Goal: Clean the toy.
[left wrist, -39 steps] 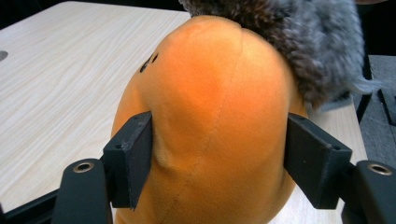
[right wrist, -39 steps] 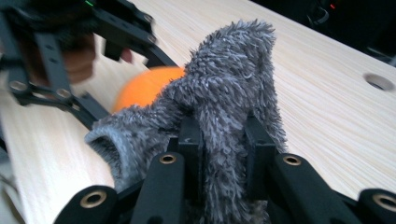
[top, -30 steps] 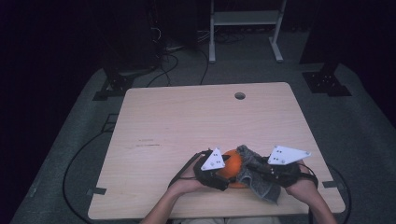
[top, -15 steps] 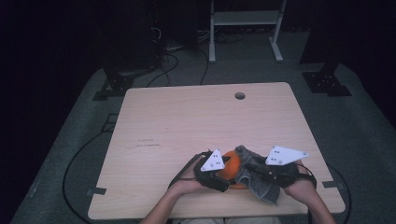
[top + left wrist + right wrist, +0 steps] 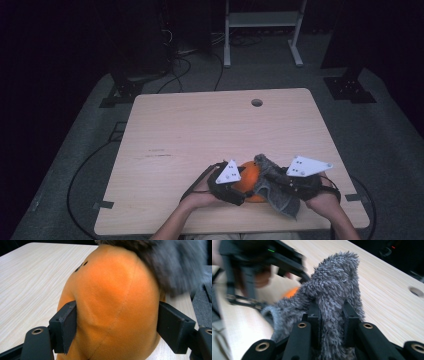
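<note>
An orange plush toy point(image 5: 248, 176) lies near the front edge of the wooden table point(image 5: 200, 130), with a grey furry cover point(image 5: 281, 199) draped over its right side. My left gripper point(image 5: 239, 186) is shut on the orange body point(image 5: 112, 290), and both pads dent it. Its jaws have just eased open slightly, with the plush still pressed between them. The grey fur point(image 5: 170, 262) caps the toy's far end. My right gripper point(image 5: 272, 180) is shut on a raised fold of the grey fur point(image 5: 334, 277). A patch of orange point(image 5: 291, 293) shows behind that fold.
A round cable hole point(image 5: 257, 102) sits near the table's far edge. Bare tabletop stretches to the left and back. Cables point(image 5: 75, 175) run over the grey floor at the left. A white stand point(image 5: 262, 20) is behind the table.
</note>
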